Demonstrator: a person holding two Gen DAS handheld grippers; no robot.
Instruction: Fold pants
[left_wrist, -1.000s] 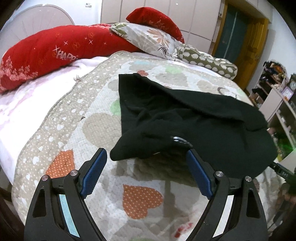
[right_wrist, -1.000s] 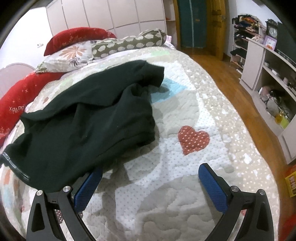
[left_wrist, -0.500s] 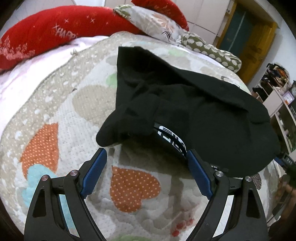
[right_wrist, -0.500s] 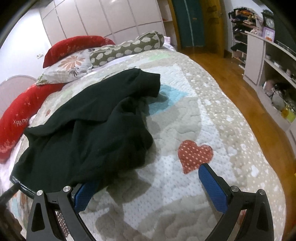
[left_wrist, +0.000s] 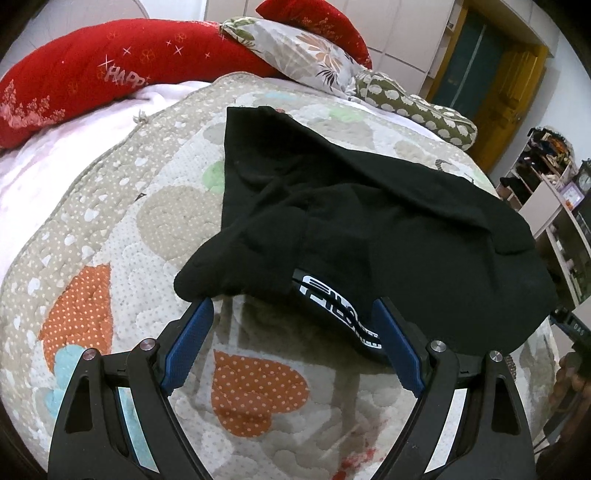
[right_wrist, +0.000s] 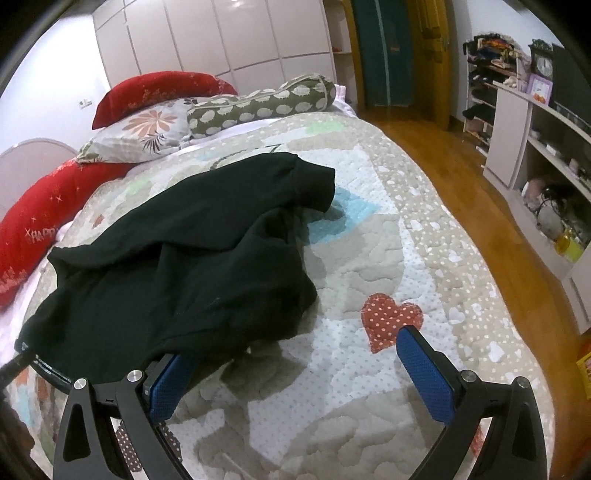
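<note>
**Pants bunched on bed, both grippers released**

While black pants (left_wrist: 369, 221) lie crumpled on the quilted bed (left_wrist: 110, 229), left hand-held gripper (left_wrist: 291, 343) gapes at the lettered waistband (left_wrist: 332, 306), visible only there. Right hand-held gripper (right_wrist: 295, 369) spread wide; only its view shows the red heart patch (right_wrist: 388, 314).

Bare quilt (right_wrist: 369, 391) open right of the black pants (right_wrist: 177, 266), pillows (left_wrist: 314, 59) crowding the far end

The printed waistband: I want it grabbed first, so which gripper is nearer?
Left. The left gripper frames the waistband between open fingers; the right gripper sits farther along the pants hem.
</note>
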